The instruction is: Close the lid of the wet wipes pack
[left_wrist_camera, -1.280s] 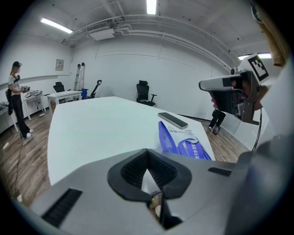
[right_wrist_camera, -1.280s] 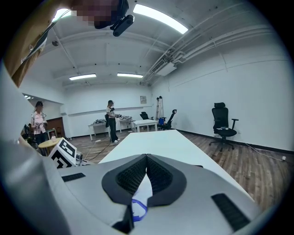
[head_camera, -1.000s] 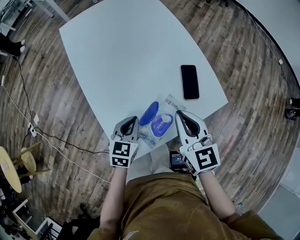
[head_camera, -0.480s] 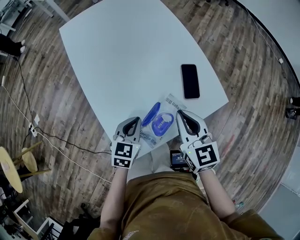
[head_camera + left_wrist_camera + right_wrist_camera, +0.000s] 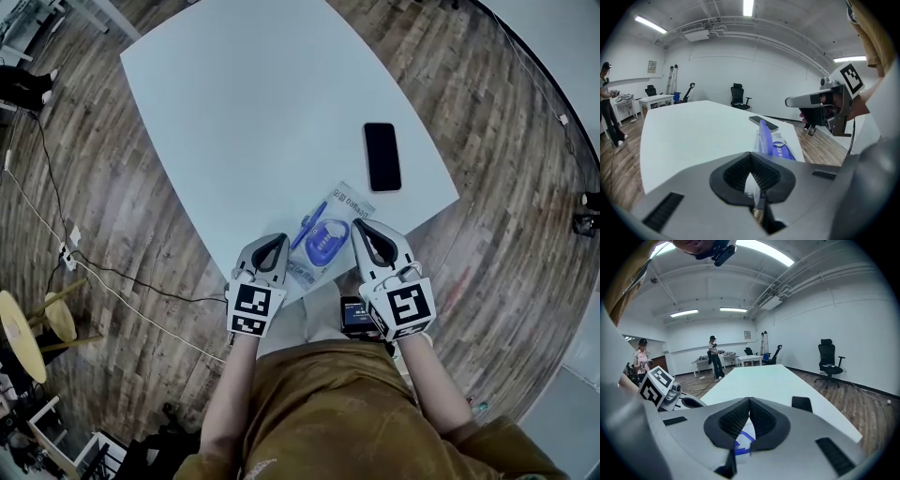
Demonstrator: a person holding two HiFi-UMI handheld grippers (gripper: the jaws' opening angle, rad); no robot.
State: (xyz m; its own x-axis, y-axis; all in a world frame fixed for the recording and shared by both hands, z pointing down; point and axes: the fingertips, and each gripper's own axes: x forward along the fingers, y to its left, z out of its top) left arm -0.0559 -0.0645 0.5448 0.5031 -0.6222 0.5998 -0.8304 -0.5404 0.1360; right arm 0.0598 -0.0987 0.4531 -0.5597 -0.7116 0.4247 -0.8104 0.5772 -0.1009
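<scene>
Position: the wet wipes pack lies flat at the near edge of the table, toward its near right corner, between the two grippers. Its blue lid stands raised on the pack's left side, hinge down, well short of the blue-ringed opening. A phone lies apart from it, by the right edge.

Left gripper: jaws together at the tips. Its own view shows a strip of pale crinkled film caught in the gap between the pads, which I judge to be the pack's near left edge, pinched. Right gripper: jaws also together, at the pack's right side. The blue ring shows below through the gap and nothing appears clamped.

Handling assessment — the pack looks like a soft film pouch, light and compliant, likely to slide on the smooth table and buckle under a hard push. The lid and ring appear to be rigid plastic, the only stiff parts. The pinch on the film edge should serve as the anchor. The sound contact for closing would be the lid's outer face near its free end, tipped over toward the ring and pressed flat on the rim until it seats. Pressing beside the ring would only dent the wipes. A push at the hinge risks dragging the whole pack — toward the near edge.
</scene>
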